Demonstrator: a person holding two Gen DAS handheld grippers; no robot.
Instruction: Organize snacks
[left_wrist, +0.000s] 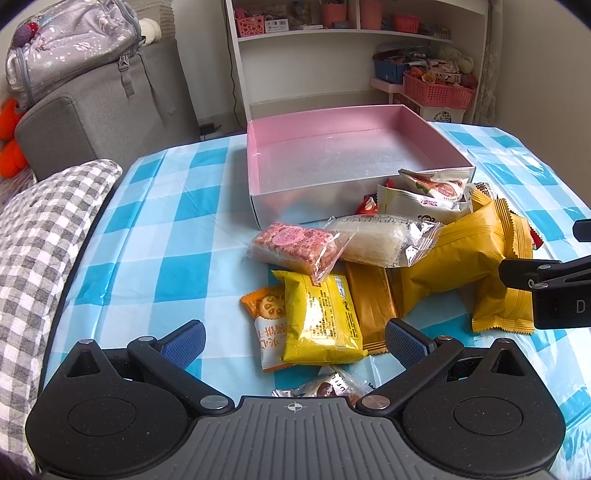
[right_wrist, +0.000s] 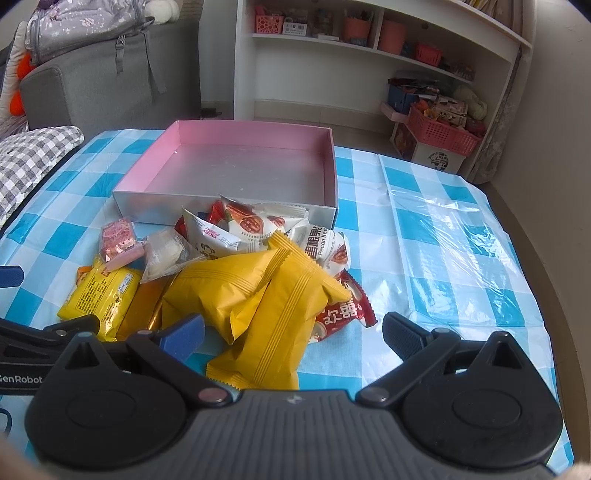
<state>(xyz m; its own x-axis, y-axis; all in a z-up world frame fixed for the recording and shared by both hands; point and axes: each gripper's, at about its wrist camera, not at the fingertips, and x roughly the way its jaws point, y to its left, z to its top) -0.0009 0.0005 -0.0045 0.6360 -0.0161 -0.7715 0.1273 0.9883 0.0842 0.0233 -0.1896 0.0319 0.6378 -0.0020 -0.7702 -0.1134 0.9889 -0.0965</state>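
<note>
Near the middle of the checked blue-and-white surface (left_wrist: 177, 229) lies a heap of snack packets, just in front of a shallow box (left_wrist: 258, 206) with pink inner walls and a silvery floor; nothing is inside it. In the left wrist view the box sits with one corner turned toward the camera. A clear-wrapped pink bar (left_wrist: 291, 245) and a clear-wrapped white bar (left_wrist: 376, 236) lie end to end, their long axes running left to right. Below them a yellow printed packet (left_wrist: 321, 319) lies with its long axis running away from the camera, partly covering an orange cracker packet (left_wrist: 264, 306). Two plain mustard-yellow bags (right_wrist: 258, 295) lean against each other, crimped ends pointing up toward the box.

The left gripper (left_wrist: 295, 339) has its jaws spread wide, blue pads to either side of the yellow printed packet's near end; whether they touch it I cannot tell. The right gripper (right_wrist: 293, 332) is likewise wide open, its jaws flanking the nearer mustard bag and gripping nothing.

Only the right wrist view shows the red packet (right_wrist: 343, 310) tucked under the mustard bags and the white pecan packet (right_wrist: 328, 243) behind them. Only the left wrist view shows a clear-wrapped packet (left_wrist: 325, 387) just ahead of the left gripper's body. Each view catches the other gripper at its edge.
</note>
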